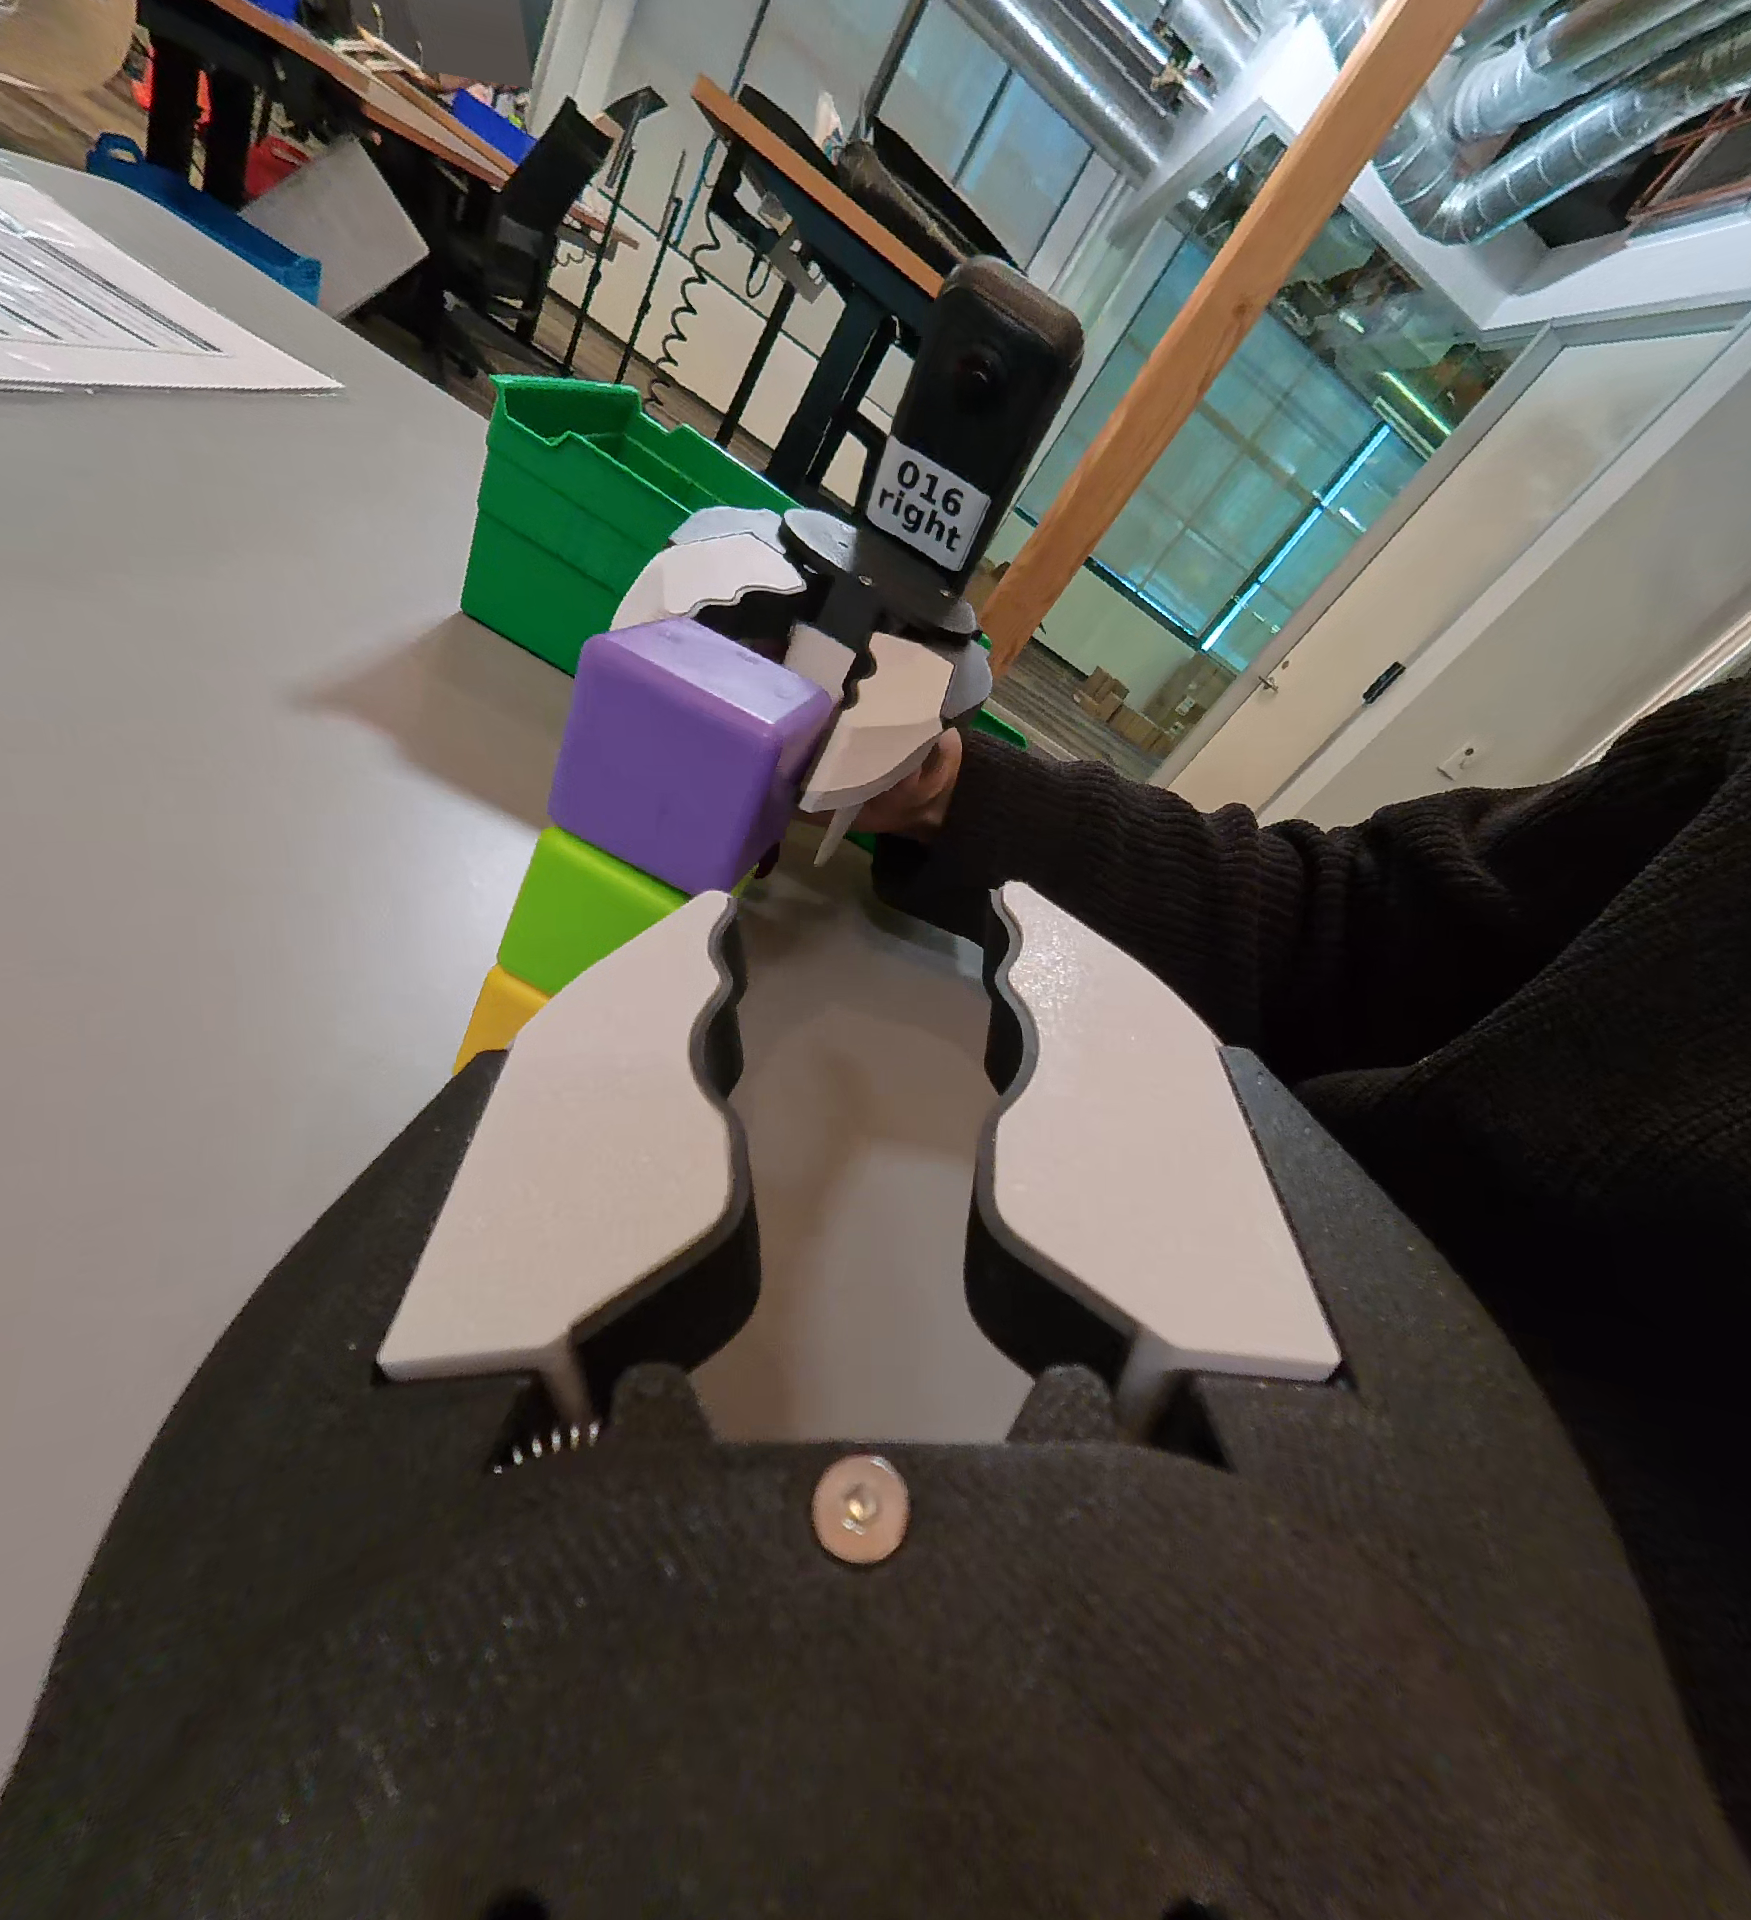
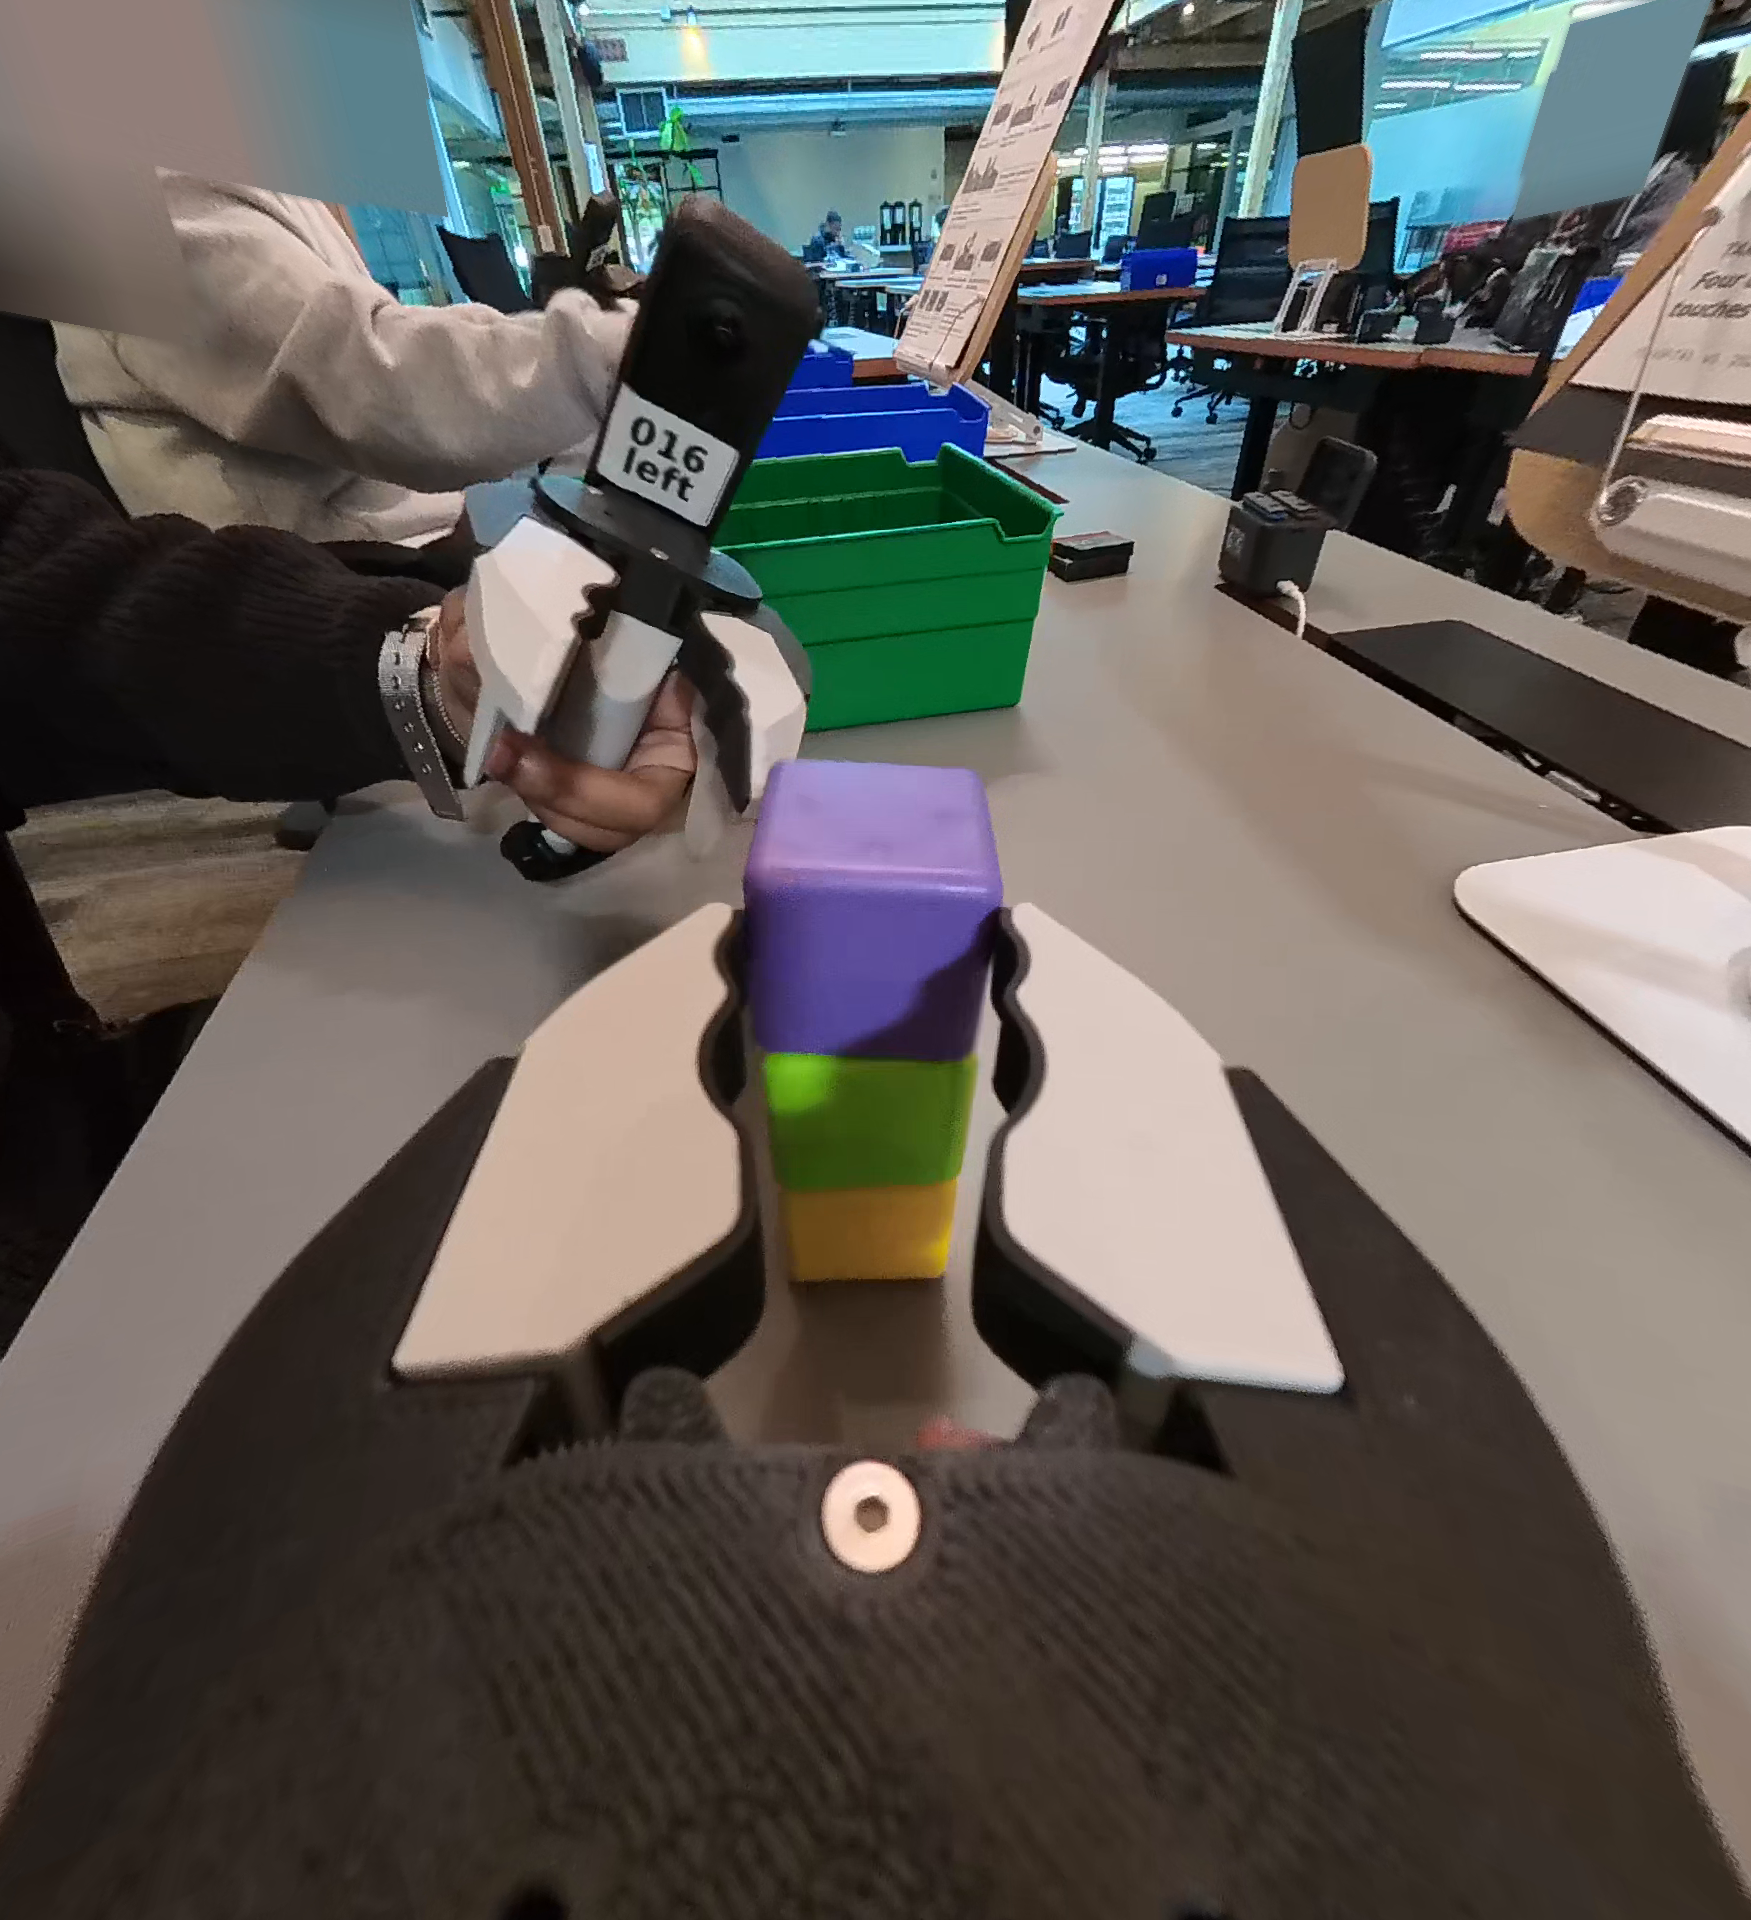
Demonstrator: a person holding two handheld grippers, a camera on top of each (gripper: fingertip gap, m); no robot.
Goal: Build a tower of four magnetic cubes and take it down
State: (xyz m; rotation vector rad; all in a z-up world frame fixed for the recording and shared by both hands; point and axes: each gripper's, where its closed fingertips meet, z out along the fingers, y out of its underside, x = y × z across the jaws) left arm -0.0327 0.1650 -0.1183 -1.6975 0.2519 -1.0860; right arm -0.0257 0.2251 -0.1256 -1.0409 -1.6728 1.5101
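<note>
Purple cube sits at the top of a three-high stack on the grey table, above the green cube and the yellow cube; the stack stands in front of a green bin, near the table's edge. Right gripper brackets the purple cube, one fingertip at each side face; contact on the left looks made, on the right the view is too soft to confirm — so whether the jaws are clamped or merely alongside cannot be told. Left gripper stands apart with its jaws spread and nothing between them; the stack lies just beyond its left finger.

Risks noted:
- the cubes sit slightly out of line in the left wrist view, the purple one overhanging the green; a sideways drag from either right fingertip could shear it off;
- uneven release — one finger parting before the other — would likely nudge the top cube and tip the column;
- the left gripper is close enough that a small sweep toward the stack could strike the lower cubes;
- a topple toward the near edge could send cubes off the table.
</note>
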